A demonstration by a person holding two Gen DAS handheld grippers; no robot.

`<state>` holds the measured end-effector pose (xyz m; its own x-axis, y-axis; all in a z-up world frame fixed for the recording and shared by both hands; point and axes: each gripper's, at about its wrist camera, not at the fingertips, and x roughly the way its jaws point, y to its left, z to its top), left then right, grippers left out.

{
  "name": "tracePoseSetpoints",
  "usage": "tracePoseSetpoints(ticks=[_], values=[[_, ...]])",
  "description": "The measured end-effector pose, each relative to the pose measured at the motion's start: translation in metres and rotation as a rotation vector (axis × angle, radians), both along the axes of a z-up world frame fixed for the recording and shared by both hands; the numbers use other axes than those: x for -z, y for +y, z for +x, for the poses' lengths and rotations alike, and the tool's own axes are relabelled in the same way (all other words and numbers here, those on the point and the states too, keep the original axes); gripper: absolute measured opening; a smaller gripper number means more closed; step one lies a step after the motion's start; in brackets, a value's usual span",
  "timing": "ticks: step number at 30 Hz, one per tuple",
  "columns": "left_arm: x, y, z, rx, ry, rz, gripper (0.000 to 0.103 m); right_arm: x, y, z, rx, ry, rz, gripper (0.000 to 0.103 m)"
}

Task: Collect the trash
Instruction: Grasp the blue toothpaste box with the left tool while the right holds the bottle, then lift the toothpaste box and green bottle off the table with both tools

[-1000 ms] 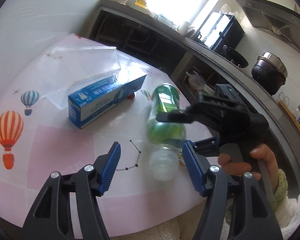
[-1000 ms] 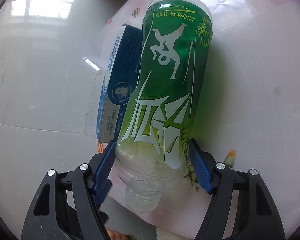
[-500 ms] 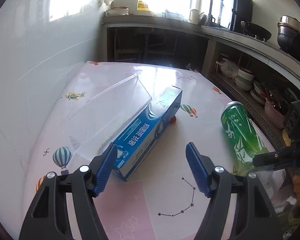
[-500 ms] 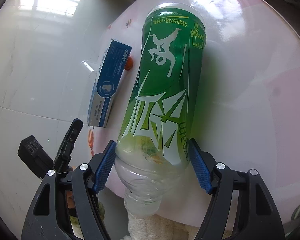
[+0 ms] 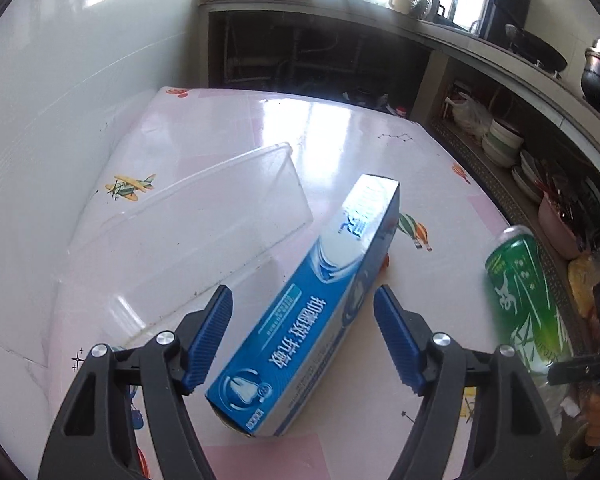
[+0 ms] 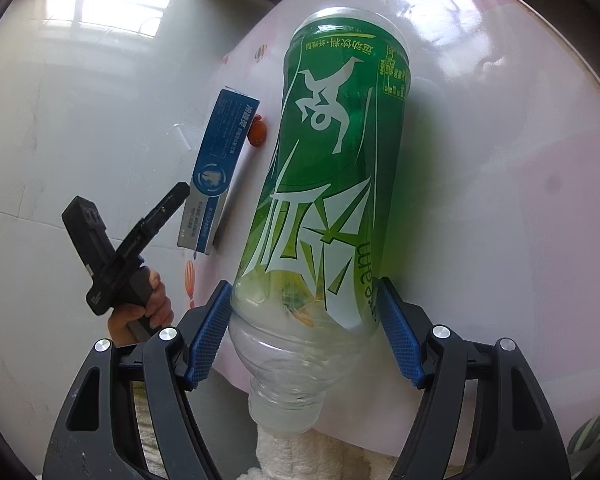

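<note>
Green bottle clamped in R hand-held gripper; L hand-held gripper just opening, jaws astride blue box.

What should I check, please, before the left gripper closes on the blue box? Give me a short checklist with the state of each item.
1. Left gripper open, jaws just widened: ok.
2. Blue box lying flat on the table: ok.
3. Box centred between the blue pads: ok, its near part sits between them without touching.
4. Clear plastic tray out of the left pad's path: cannot tell, it lies close.
5. Right gripper firm on the green bottle: ok.
6. Bottle clear of the box: ok, apart.
</note>
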<state>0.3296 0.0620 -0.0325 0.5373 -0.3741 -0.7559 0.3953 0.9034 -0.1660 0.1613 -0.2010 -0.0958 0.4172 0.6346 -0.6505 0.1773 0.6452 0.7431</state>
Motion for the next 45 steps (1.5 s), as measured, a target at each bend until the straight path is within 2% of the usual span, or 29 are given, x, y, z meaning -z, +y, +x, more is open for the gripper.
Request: tracePoseSetpoints(ticks=[2, 3, 6, 9, 12, 13, 14, 18, 20, 25, 28, 31, 35, 42, 45], values=[[-0.001, -0.002, 0.005, 0.023, 0.022, -0.013, 0.072, 0.004, -0.007, -0.003, -0.001, -0.003, 0.008, 0.068], [0.0, -0.006, 0.006, 0.041, 0.027, 0.005, 0.072, 0.004, -0.008, -0.003, 0.0, -0.004, 0.01, 0.068], [0.006, -0.025, 0.005, 0.103, 0.026, 0.109, 0.072, 0.005, -0.011, -0.004, -0.001, -0.006, 0.012, 0.068], [0.018, -0.042, 0.01, 0.136, 0.06, 0.195, 0.072, 0.004, -0.015, -0.006, -0.002, -0.009, 0.015, 0.068], [0.024, -0.052, 0.014, 0.144, 0.079, 0.236, 0.071, 0.004, -0.018, -0.008, 0.002, -0.013, 0.018, 0.068], [0.024, -0.054, 0.015, 0.137, 0.079, 0.243, 0.065, 0.004, -0.019, -0.008, 0.004, -0.014, 0.018, 0.068], [0.023, -0.055, 0.016, 0.124, 0.074, 0.248, 0.053, 0.003, -0.021, -0.009, 0.007, -0.015, 0.017, 0.068], [0.013, -0.054, 0.012, 0.108, 0.052, 0.206, 0.034, 0.001, -0.027, -0.014, 0.015, -0.02, 0.017, 0.068], [0.006, -0.054, 0.007, 0.098, 0.025, 0.197, 0.032, 0.001, -0.029, -0.015, 0.015, -0.024, 0.017, 0.068], [-0.021, -0.05, -0.022, 0.08, -0.017, 0.103, 0.032, 0.001, -0.032, -0.02, 0.014, -0.032, 0.009, 0.068], [-0.032, -0.051, -0.049, 0.083, 0.03, -0.017, 0.032, -0.002, -0.036, -0.026, 0.028, -0.034, -0.011, 0.068], [-0.024, -0.059, -0.08, 0.083, 0.128, -0.127, 0.032, -0.006, -0.044, -0.037, 0.041, -0.038, -0.05, 0.068], [-0.006, -0.074, -0.119, 0.059, 0.194, -0.202, 0.032, -0.016, -0.052, -0.058, 0.038, -0.043, -0.137, 0.068], [0.02, -0.108, -0.153, 0.038, 0.259, -0.177, 0.032, -0.032, -0.058, -0.086, 0.025, -0.051, -0.28, 0.068], [0.021, -0.119, -0.158, 0.043, 0.227, -0.127, 0.033, -0.033, -0.061, -0.091, 0.034, -0.055, -0.298, 0.069]])
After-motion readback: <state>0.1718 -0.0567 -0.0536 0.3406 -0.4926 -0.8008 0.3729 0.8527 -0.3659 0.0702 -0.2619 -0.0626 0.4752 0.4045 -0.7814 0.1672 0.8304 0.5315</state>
